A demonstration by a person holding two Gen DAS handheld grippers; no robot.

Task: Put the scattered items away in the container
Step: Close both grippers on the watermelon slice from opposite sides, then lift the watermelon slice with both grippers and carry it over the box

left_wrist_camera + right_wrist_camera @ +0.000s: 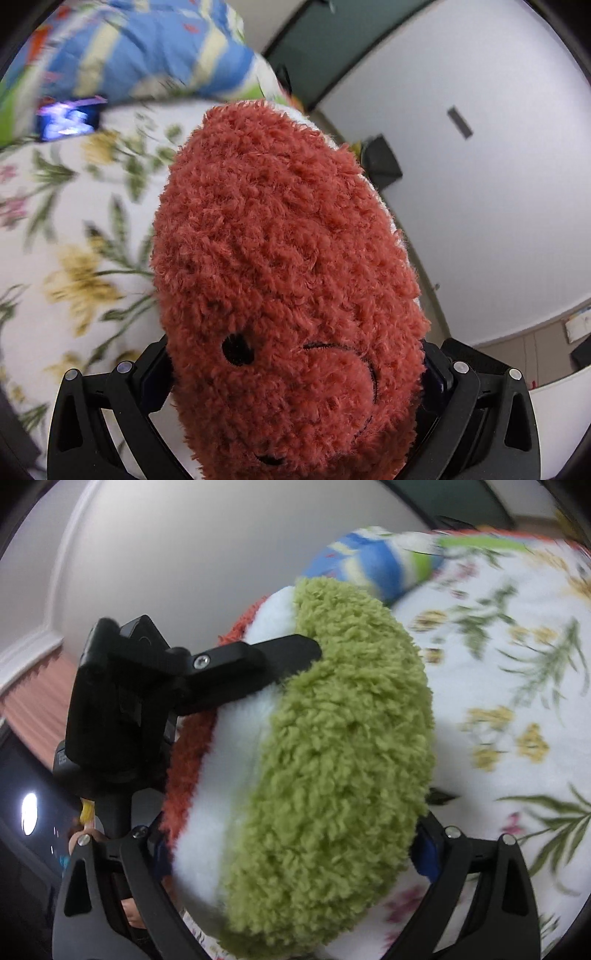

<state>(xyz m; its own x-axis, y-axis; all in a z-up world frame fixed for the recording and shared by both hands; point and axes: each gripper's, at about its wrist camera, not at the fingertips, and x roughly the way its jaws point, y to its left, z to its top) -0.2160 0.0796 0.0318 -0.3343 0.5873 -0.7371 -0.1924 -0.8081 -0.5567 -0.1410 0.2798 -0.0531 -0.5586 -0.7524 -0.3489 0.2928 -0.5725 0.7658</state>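
Note:
A plush watermelon slice fills both views. In the left wrist view I see its red fluffy face (288, 266) with black stitched eye and smile. My left gripper (295, 373) is shut on it, jaws pressing both sides. In the right wrist view I see its green rind (332, 760), a white band and a red edge. My right gripper (291, 853) is also shut on the plush. The left gripper (288, 653) shows there, clamping the plush from the upper left. No container is in view.
A bed with a white floral sheet (74, 240) lies behind the plush, and it also shows in the right wrist view (517, 701). A blue striped pillow (147, 48) and a small dark lit device (68, 120) rest on it. White walls (480, 147) stand beyond.

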